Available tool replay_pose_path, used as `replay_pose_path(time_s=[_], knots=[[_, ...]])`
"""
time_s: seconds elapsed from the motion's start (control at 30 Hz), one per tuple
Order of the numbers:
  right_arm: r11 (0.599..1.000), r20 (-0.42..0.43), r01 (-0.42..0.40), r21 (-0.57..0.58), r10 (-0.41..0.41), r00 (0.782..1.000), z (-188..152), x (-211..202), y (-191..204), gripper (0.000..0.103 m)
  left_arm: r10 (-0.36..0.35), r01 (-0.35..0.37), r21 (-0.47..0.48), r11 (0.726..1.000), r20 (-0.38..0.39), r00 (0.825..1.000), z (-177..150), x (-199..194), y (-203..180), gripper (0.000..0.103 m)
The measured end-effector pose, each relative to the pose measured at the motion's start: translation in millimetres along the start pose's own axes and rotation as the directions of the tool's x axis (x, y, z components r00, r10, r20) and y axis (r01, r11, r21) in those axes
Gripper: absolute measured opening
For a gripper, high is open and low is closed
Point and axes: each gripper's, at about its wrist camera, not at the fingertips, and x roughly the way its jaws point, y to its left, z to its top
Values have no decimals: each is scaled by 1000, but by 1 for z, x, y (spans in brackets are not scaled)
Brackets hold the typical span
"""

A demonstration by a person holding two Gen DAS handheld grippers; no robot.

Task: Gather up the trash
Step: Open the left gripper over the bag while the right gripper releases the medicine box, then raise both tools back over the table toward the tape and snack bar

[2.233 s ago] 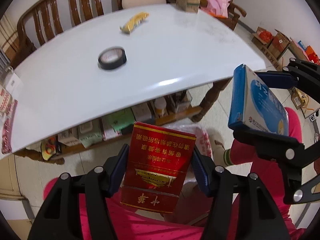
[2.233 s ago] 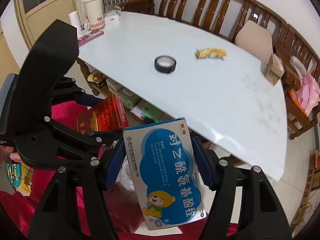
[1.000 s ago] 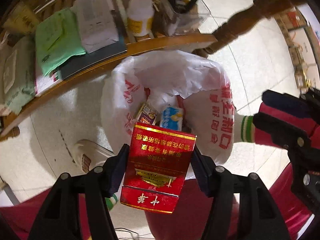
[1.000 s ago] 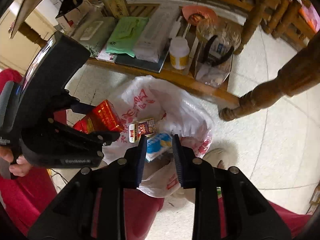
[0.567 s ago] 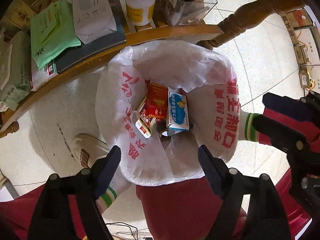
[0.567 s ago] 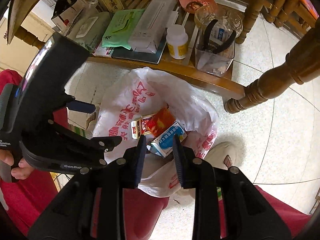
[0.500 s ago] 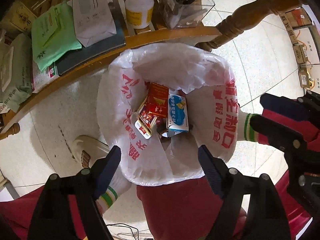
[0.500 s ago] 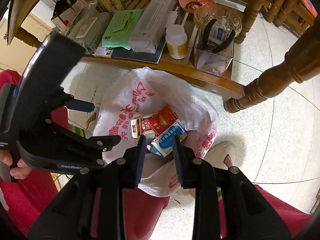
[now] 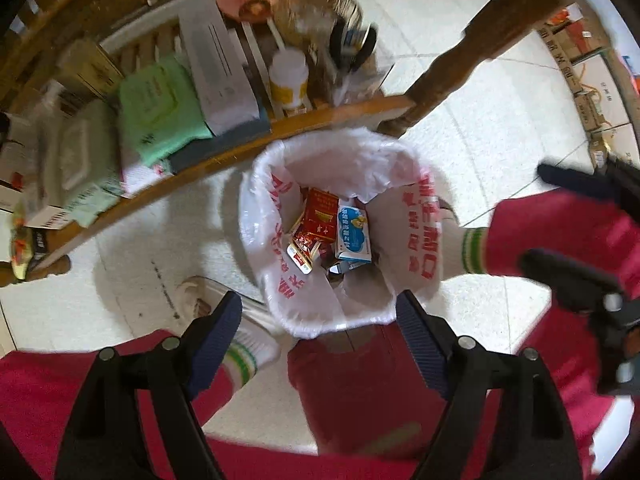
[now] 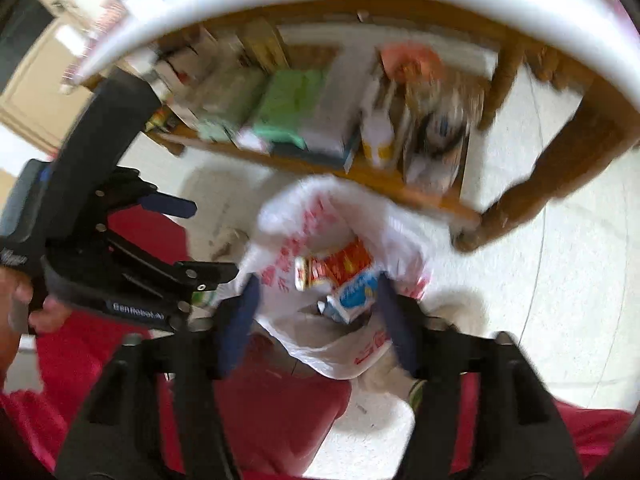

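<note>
Our left tongs point(image 9: 318, 332) gape empty and our right tongs point(image 10: 318, 312) are opening, empty, above the trash bag point(image 9: 416, 216) holding a red box point(image 9: 320, 212).

The white bin bag point(image 9: 424, 224) carries large red Chinese characters, among them what looks like 部 and 口. The left gripper point(image 10: 132, 304), seen from the right wrist, bears pale lettering that seems to begin "Gen". Print on the blue box point(image 9: 352, 232) is too small to read.
</note>
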Motion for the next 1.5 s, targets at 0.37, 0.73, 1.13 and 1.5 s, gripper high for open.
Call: replay_pose_path(time_s=[0.37,0.73,1.13,1.5], knots=[[953,342,106,-285,-2,940,80,-212,24,96,84,-90,24,996,195,977,22,-213,30,95],[729,509,345,-591,5,861,141,-290,65,96,129,-145,74,987,190,973,61,-293,35,95],[576,310,191,-795,114,944,222,-294,67,96,114,-123,60,991,135,984,103,-282,65,95],[529,227,176,-830,32,973,283,-227,53,96,79,-81,35,996,57,995,138,-238,98,95]])
